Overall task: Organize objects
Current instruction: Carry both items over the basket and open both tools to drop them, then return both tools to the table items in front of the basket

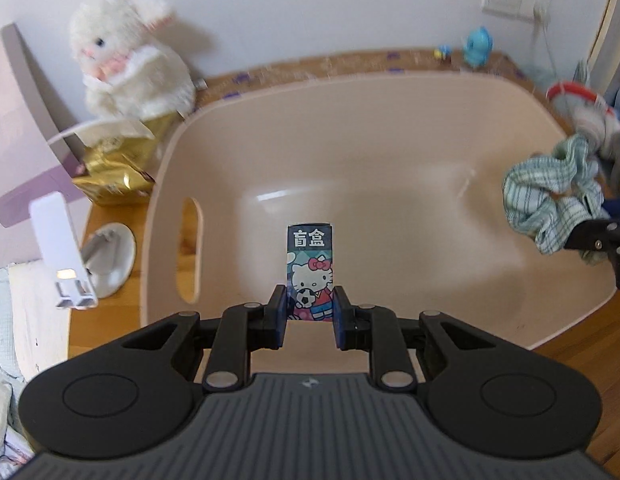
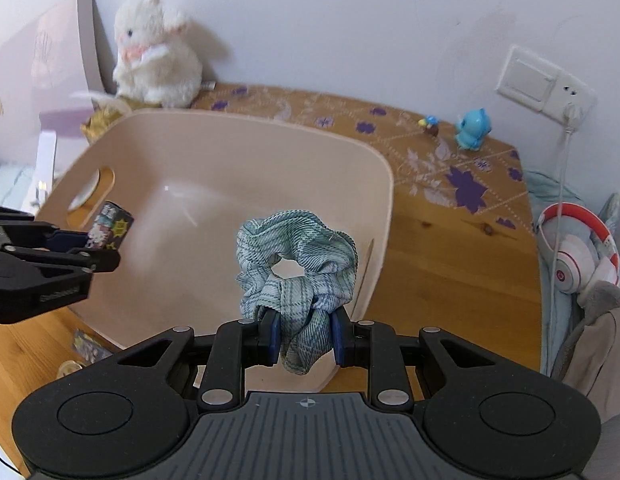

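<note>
A beige plastic basket (image 1: 389,92) sits on the wooden table, and nothing lies on its floor; it also shows in the right wrist view (image 2: 270,136). My left gripper (image 1: 310,312) is shut on a small Hello Kitty blind box (image 1: 310,268) and holds it upright over the basket's near side; the box also shows in the right wrist view (image 2: 110,226). My right gripper (image 2: 304,334) is shut on a green plaid scrunchie (image 2: 296,256) and holds it over the basket's right rim; the scrunchie also shows in the left wrist view (image 1: 549,192).
A white plush rabbit (image 1: 130,60) sits on a gold bag (image 1: 114,168) by the wall at left. A white lamp (image 1: 66,248) stands at left. A blue toy figure (image 2: 471,130) and a wall socket (image 2: 545,86) are at the back right. Red-and-white headphones (image 2: 577,256) lie at right.
</note>
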Demonstrator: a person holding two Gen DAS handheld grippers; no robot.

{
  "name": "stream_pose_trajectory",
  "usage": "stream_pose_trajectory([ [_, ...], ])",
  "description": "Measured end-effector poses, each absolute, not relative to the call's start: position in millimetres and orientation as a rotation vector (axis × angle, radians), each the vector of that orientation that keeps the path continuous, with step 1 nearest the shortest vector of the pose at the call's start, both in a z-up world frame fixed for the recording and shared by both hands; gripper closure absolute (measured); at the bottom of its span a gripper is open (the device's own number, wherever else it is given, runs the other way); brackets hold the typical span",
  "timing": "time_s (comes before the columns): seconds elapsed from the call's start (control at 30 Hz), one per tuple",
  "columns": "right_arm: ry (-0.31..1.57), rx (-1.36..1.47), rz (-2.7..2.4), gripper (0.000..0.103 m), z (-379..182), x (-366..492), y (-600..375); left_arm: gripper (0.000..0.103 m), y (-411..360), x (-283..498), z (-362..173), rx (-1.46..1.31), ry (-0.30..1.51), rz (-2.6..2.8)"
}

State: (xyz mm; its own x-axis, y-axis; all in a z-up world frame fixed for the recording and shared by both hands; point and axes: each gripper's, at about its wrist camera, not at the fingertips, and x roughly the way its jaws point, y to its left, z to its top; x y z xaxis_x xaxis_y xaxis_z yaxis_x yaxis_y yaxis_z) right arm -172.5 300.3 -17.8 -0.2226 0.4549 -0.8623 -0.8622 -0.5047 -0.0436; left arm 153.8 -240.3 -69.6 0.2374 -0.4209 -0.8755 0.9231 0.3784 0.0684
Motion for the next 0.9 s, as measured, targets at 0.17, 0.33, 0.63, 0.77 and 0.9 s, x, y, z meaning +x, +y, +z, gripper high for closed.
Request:
stream_pose_trajectory([
  [0.17,0.556,-1.144,1.856,0.056,-22.3,-183.5,301.2,0.077,-240.6,157.4,-76.4,0.692,0.947,-1.018],
  [0.33,0.562,-1.090,1.865,0.037,-11.0,-182.4,291.4,0.034,-226.3,155.2,-60.8,0.693,0.877,-1.010],
  [0.63,0.630,-0.914,1.869,0.000,24.7,-164.1,257.5,0.017,-185.8,160.2,-21.6,0.644,0.819,-1.040],
  [0.77,0.634,-0.893,1.859,0.000,31.5,-161.5,236.7,0.013,-164.0,159.4,-12.0,0.619,0.818,-1.052],
  [0.9,0.637,-0.904,1.848,0.000,28.9,-160.5,215.2,0.012,-143.5,160.6,-12.2,0.616,0.832,-1.060],
])
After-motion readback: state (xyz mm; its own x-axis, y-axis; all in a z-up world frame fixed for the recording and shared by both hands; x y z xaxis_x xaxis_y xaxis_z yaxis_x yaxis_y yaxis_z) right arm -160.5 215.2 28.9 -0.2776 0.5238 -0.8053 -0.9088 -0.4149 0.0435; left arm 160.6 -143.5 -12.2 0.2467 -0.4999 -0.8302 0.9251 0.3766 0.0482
